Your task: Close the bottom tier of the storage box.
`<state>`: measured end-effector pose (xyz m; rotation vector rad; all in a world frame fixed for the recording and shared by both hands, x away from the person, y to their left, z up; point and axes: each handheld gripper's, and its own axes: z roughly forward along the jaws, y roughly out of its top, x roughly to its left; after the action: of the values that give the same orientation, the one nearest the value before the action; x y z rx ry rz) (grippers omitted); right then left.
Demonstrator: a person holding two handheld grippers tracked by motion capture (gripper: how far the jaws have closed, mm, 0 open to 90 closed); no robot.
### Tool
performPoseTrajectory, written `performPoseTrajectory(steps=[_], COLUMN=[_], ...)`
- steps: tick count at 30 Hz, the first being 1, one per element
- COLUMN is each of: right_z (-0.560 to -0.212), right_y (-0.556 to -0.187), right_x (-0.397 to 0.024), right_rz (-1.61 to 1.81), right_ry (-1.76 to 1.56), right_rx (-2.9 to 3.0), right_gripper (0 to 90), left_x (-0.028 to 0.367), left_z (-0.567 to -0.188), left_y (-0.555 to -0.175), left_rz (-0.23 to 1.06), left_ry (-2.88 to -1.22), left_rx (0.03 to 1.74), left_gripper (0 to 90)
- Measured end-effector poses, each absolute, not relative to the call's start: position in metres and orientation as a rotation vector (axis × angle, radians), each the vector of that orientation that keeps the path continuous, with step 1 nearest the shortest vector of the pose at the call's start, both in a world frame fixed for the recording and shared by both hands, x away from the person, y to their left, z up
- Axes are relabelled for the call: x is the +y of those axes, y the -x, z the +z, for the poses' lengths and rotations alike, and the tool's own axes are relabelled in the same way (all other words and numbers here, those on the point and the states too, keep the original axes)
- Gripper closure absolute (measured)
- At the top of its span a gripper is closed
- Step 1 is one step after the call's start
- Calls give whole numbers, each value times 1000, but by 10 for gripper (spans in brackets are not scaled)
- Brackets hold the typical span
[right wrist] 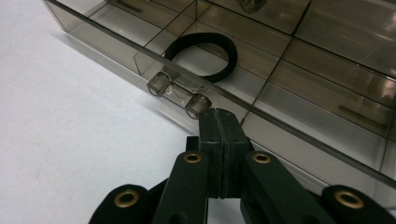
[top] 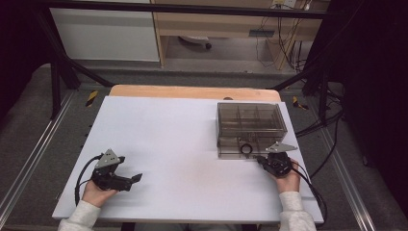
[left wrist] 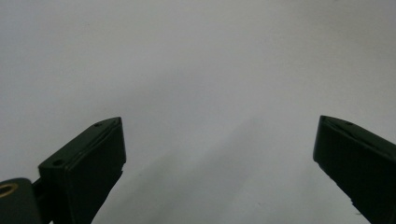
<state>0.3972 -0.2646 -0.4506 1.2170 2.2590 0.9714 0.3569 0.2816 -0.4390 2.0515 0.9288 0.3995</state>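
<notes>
White tabletop (top: pixel 183 144) has loads of free room across the middle and left. Smoky clear organizer box (top: pixel 250 126) sits near the far right edge, black hair tie (right wrist: pixel 200 56) in a front compartment. Right gripper (right wrist: pixel 220 123) is clamped shut, empty, right at the box's front latch (right wrist: pixel 178 94). Left gripper (left wrist: pixel 219 144) is wide open over bare table.

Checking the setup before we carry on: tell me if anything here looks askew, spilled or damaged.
Nothing stands out. The clear box sits square on the white table, lid down, with a black ring lying flat in one compartment. The right gripper, shut, is at the lid's latch.
</notes>
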Motion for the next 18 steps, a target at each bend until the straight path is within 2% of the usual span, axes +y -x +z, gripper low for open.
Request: performPoseTrajectory(steps=[18], right_z=[-451], right_y=[-404], right_x=[-266], right_rz=[963], right_ry=[-1221], right_rx=[2249], right_gripper=[900], left_x=[282], left_z=[-439], left_y=[-357], left_rz=[400], left_ry=[-2051], left_rx=[931], left_gripper=[24])
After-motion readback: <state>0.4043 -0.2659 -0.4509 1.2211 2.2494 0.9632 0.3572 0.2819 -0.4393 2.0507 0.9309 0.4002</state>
